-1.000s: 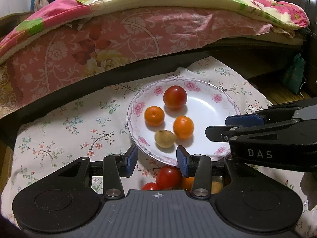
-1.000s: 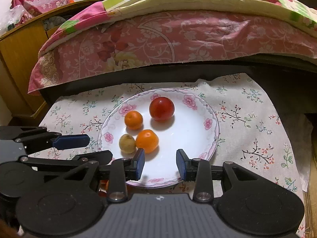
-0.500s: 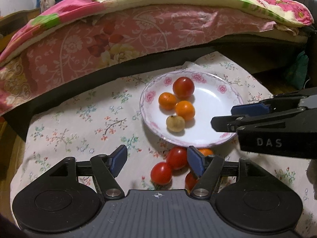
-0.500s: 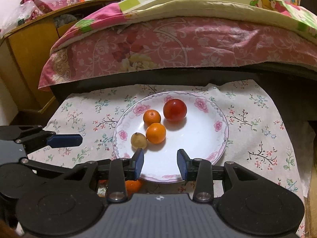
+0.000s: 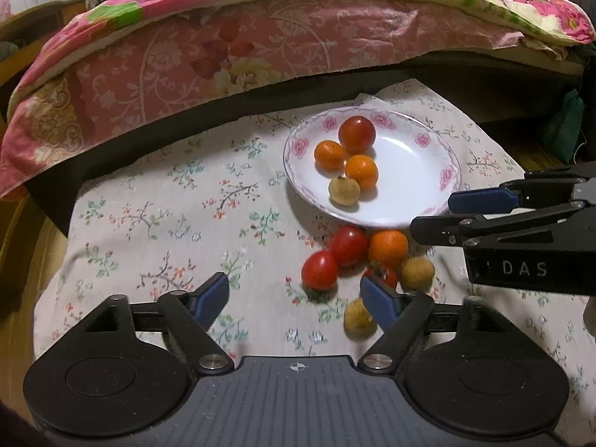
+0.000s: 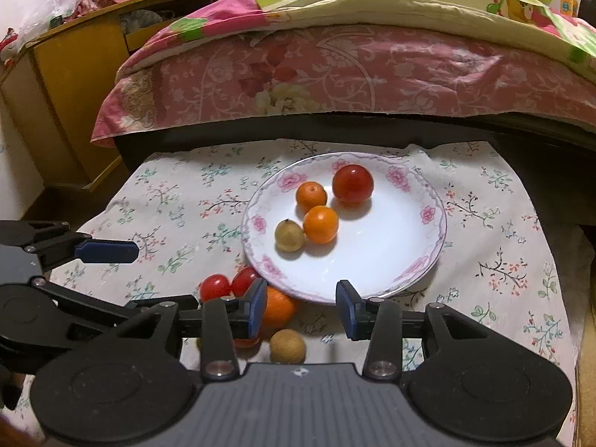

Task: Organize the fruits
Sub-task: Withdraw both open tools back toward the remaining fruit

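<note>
A white floral plate [image 5: 417,193] [image 6: 391,260] holds a red tomato [image 5: 356,135], two oranges [image 5: 361,171] and a tan fruit [image 5: 344,190]. On the cloth in front of it lie loose tomatoes [image 5: 319,270], an orange [image 5: 388,248] and tan fruits [image 5: 418,272]. They also show in the right wrist view, the orange [image 6: 279,307] by the left finger. My left gripper [image 5: 296,296] is open and empty, above the cloth near the loose fruit. My right gripper [image 6: 301,307] is open and empty at the plate's near rim.
A floral cloth [image 5: 167,223] covers the low table. A bed with pink bedding [image 5: 223,48] stands right behind it. A wooden cabinet [image 6: 67,85] is at the left. The right gripper's body [image 5: 521,238] reaches in from the right in the left wrist view.
My left gripper has drawn back and to the left and opened wider, so the loose fruit is now in full view. My right gripper has pulled back a little from the plate.
</note>
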### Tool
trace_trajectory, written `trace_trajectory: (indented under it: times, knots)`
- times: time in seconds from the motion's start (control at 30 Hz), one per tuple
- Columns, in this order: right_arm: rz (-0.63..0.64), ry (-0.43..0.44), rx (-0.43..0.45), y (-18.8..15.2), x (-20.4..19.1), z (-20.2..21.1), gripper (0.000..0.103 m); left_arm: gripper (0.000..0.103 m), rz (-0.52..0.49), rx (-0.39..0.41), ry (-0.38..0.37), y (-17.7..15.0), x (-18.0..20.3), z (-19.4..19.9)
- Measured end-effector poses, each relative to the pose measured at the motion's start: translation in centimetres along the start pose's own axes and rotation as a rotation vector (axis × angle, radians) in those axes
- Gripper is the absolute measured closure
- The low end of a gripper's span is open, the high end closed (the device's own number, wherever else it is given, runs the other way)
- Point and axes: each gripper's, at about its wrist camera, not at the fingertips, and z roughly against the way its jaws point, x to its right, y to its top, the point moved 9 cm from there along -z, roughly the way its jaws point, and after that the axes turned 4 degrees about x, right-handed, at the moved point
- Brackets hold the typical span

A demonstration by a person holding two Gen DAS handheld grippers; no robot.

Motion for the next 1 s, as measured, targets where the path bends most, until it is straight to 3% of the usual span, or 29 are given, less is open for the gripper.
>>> trace_trajectory:
  times: [0.43, 1.0]
  knots:
    - [-0.025, -0.005, -0.067, -3.4, -0.5, 1.1, 0.059, 0.018, -0.015, -0.035, -0.033, -3.0, 0.0, 1.5]
    - [0.105, 0.009, -0.086, -4.2, -1.7, -2.1, 0.059, 0.018, -0.043, -0.064, -0.1, -4.0, 1.3, 0.6]
